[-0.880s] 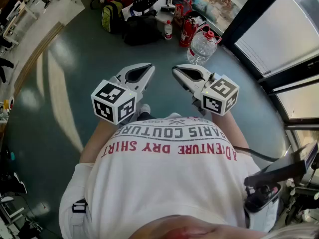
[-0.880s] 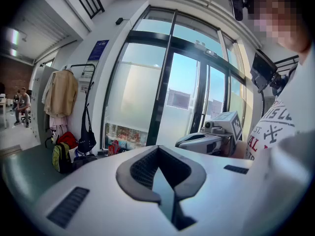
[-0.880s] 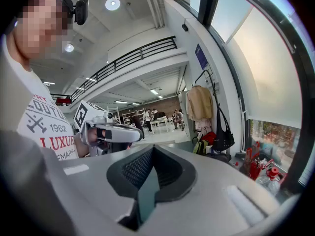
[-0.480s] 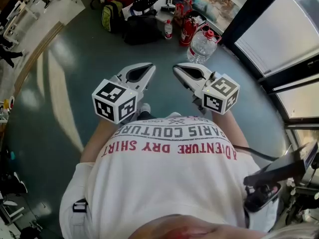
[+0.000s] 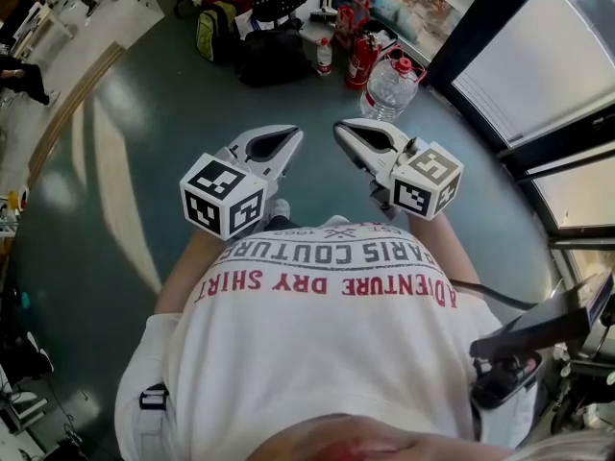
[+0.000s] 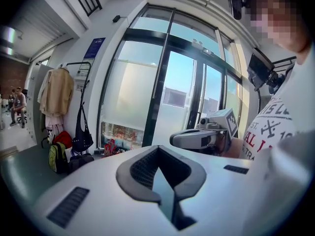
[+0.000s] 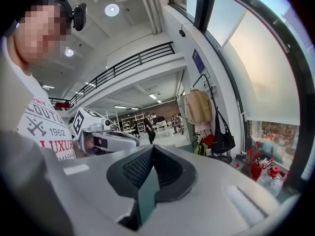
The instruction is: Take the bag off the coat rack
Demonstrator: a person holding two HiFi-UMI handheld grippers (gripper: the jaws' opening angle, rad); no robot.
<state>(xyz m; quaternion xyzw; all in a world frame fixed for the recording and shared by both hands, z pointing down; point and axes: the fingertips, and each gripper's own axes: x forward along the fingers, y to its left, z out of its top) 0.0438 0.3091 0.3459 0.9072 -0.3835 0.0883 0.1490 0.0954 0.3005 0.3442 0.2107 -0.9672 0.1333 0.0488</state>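
The black shoulder bag (image 6: pixel 82 137) hangs by its long straps from the black metal coat rack (image 6: pixel 78 63), over by the wall next to the tall glass windows (image 6: pixel 179 90) and well apart from both my claws. A beige coat (image 6: pixel 56 92) hangs on the same rack just beside it, on the side away from the glass. On the grey-green floor (image 5: pixel 144 152) beneath them sit a red bag (image 6: pixel 62 139), a yellow-green backpack (image 6: pixel 55 157) and a black duffel bag (image 6: pixel 81 161). Nearer the window stand some red canisters (image 5: pixel 363 58) and a large clear water bottle with a red cap (image 5: pixel 389 89). My left claw (image 5: pixel 286 138) is closed tight, pads together, with nothing between them. My right claw (image 5: pixel 346 133) sits just beside it without touching, its jaws likewise pressed together and empty. I hold both out over the floor in front of my white printed shirt (image 5: pixel 317 353), marker cubes nearest my body, tips toward the bags. A few other people (image 7: pixel 147 127) sit and stand far back in the hall
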